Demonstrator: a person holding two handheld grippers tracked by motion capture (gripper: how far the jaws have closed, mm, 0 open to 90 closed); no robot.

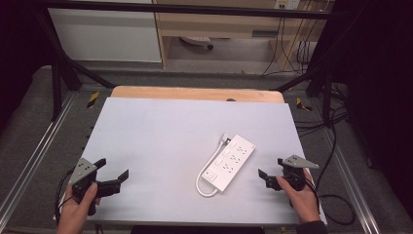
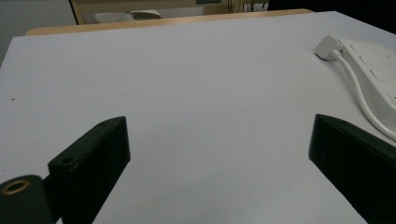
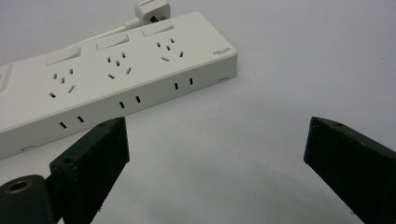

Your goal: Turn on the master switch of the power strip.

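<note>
Nearest the high camera, at the bottom edge, two hands are seen, each carrying a tool. At the lower right, the right tool is held low over the surface, jaws spread wide with nothing between them; the same wide gap is seen in the right gripper view, where bare surface lies between the black jaws. At the lower left, the left tool is likewise spread and empty, and its own view looks across open surface.

A white power strip lies flat on the right half of the surface, its long axis running diagonally from near-left to far-right. Its cord loops along the left flank, and the plug rests at the far end, touching or just beside the strip.

From the right tool, the strip lies just to the left and a little farther away; in the right gripper view its long side with the small slot pairs is presented close ahead. From the left tool it is well apart, seen only at the far right edge of that view. The right hand is therefore judged the nearer one. A grasp across the strip's narrow width would likely require the jaws to be turned square to the diagonal axis.
</note>
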